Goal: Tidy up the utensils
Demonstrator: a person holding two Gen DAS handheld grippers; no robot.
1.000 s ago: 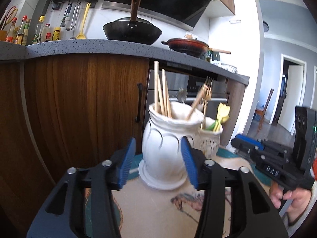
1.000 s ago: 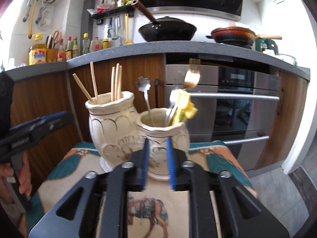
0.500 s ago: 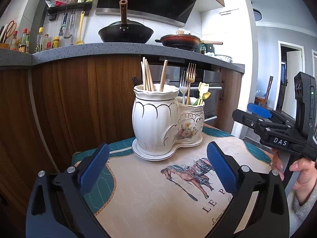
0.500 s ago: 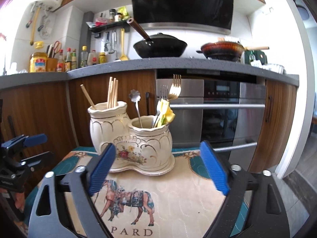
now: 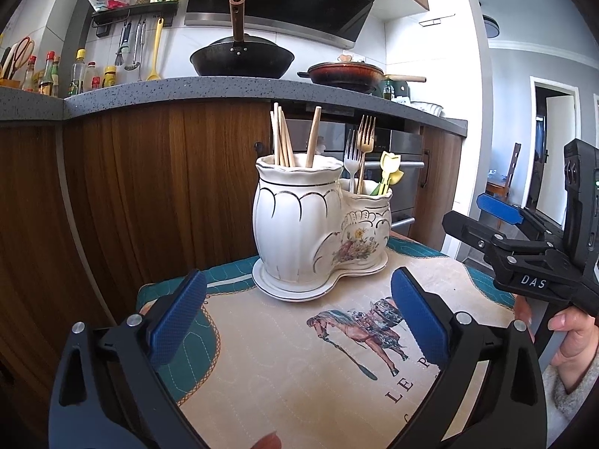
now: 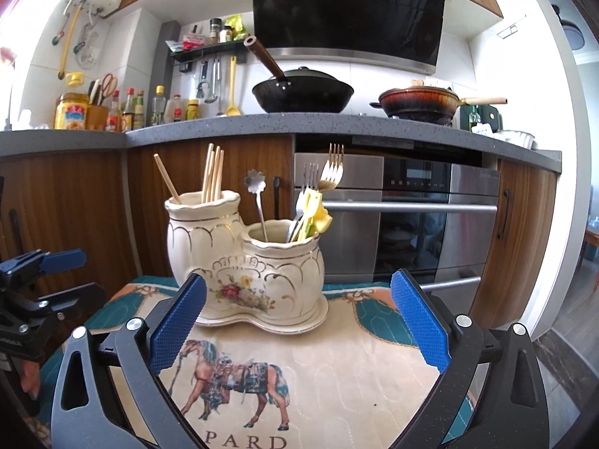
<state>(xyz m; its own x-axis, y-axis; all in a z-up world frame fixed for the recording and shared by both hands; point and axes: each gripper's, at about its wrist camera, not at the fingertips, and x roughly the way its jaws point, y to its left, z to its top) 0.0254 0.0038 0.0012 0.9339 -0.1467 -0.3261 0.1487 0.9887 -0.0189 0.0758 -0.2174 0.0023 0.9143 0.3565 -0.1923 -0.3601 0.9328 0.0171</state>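
A white ceramic double utensil holder point(image 5: 299, 224) stands on a horse-print mat point(image 5: 299, 366). Its tall pot holds several wooden chopsticks point(image 5: 282, 138); the shorter pot holds forks point(image 5: 361, 142) and yellow utensils point(image 5: 389, 172). My left gripper point(image 5: 298, 280) is open wide, short of the holder, with nothing between its pads. In the right wrist view the holder point(image 6: 243, 262) also shows a flower-ended spoon point(image 6: 256, 187). My right gripper point(image 6: 299, 282) is a little back from the holder, jaws opening wide and touching nothing. Each gripper shows in the other's view: right gripper point(image 5: 475, 217), left gripper point(image 6: 75, 277).
Wooden cabinets point(image 5: 157, 194) and a steel oven point(image 6: 411, 217) stand close behind the mat under a grey counter point(image 6: 262, 123). A black wok point(image 6: 303, 93) and a brown pan point(image 6: 419, 103) sit on it. A hand point(image 5: 572, 333) holds the right gripper's handle.
Both grippers opened wide and drew back from the holder. A second ago the left jaws flanked the tall pot and the right jaws stood narrow at the short pot.
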